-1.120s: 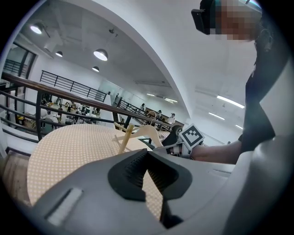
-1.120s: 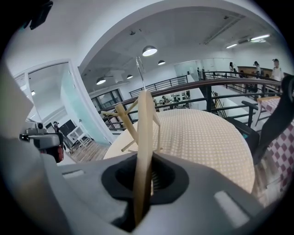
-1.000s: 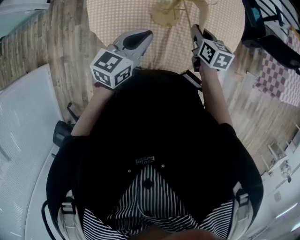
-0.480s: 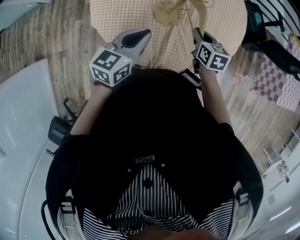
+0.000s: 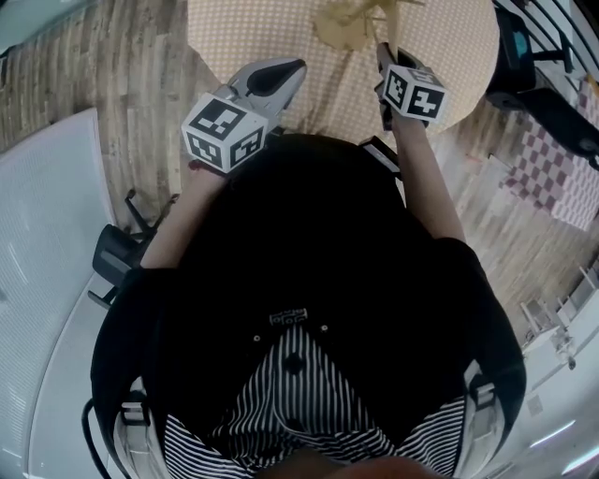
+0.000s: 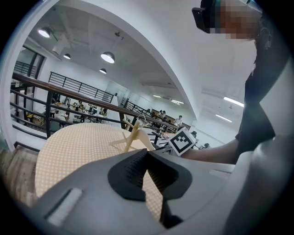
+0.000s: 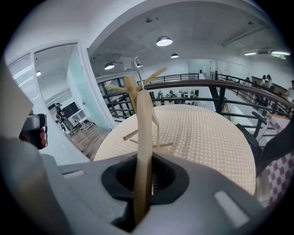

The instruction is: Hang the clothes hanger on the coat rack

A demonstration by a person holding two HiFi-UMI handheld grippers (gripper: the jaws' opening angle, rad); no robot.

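A pale wooden clothes hanger (image 7: 143,128) stands upright between the jaws of my right gripper (image 7: 146,170), which is shut on it. Its metal hook (image 7: 138,68) rises at the top, close beside the upper pegs of the small wooden coat rack (image 7: 129,88); I cannot tell whether they touch. The rack (image 5: 342,21) stands on the round table with a checked cloth (image 5: 243,37). From the head view my right gripper (image 5: 383,54) reaches to the rack's foot. My left gripper (image 5: 292,69) hovers over the table's near edge, left of the rack, its jaws together and empty (image 6: 147,154).
Wood floor (image 5: 122,84) surrounds the table. A white curved wall panel (image 5: 47,243) lies at the left. A dark stand (image 5: 543,75) and a purple checked cloth (image 5: 552,168) sit at the right. A black railing (image 7: 220,87) runs behind the table.
My right gripper has moved with the hanger further over the table toward the rack, lower, and rolled a little. The left gripper has barely shifted.
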